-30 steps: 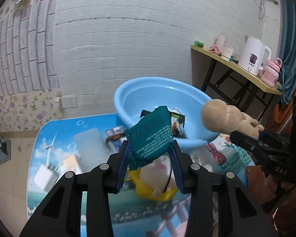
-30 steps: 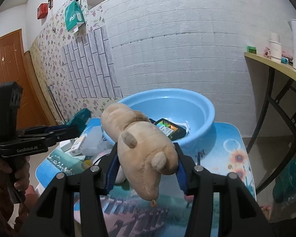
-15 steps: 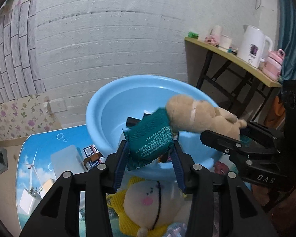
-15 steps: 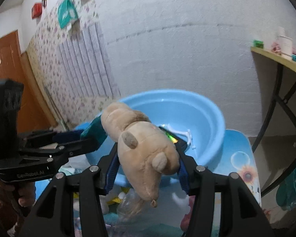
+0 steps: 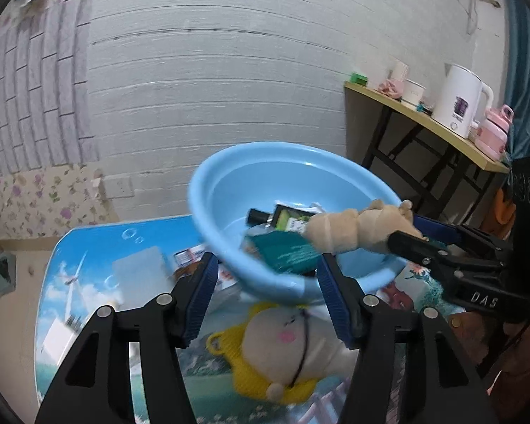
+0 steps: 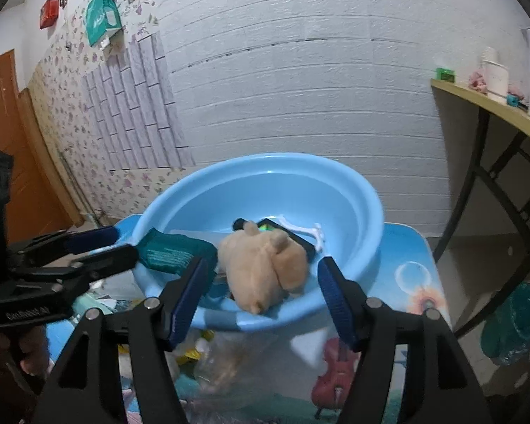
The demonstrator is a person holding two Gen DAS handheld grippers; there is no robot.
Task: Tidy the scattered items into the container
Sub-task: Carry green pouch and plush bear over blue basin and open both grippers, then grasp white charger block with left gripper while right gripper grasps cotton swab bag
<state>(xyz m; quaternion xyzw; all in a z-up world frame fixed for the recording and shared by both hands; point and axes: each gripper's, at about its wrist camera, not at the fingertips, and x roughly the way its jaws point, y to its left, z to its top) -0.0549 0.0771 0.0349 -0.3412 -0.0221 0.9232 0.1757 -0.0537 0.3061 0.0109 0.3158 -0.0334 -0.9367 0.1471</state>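
Observation:
A light blue basin point(image 5: 229, 183) point(image 6: 353, 190) stands on the picture-print table. My left gripper point(image 5: 268, 282) point(image 6: 123, 245) is at the basin's near rim with its jaws opening. The teal packet point(image 5: 286, 252) point(image 6: 176, 251) is free of its pads and lies blurred over the basin's inside. My right gripper point(image 6: 263, 282) point(image 5: 417, 235) also has its jaws opening. The tan plush toy point(image 6: 265, 268) point(image 5: 357, 229) sits loose between its fingers over the basin's front edge, with the pads clear of it. A black and green pack point(image 5: 282, 217) lies in the basin.
A yellow and white plush point(image 5: 282, 346) lies on the table point(image 5: 88, 247) under my left gripper. Small boxes point(image 5: 137, 272) lie at the left and a clear plastic bag point(image 6: 229, 357) in front. A side table with a white kettle point(image 5: 459, 106) stands to the right.
Both grippers have opened over the basin. The teal packet has left the left pads and dropped forward. The tan plush has slipped out of the right pads and down toward the basin.

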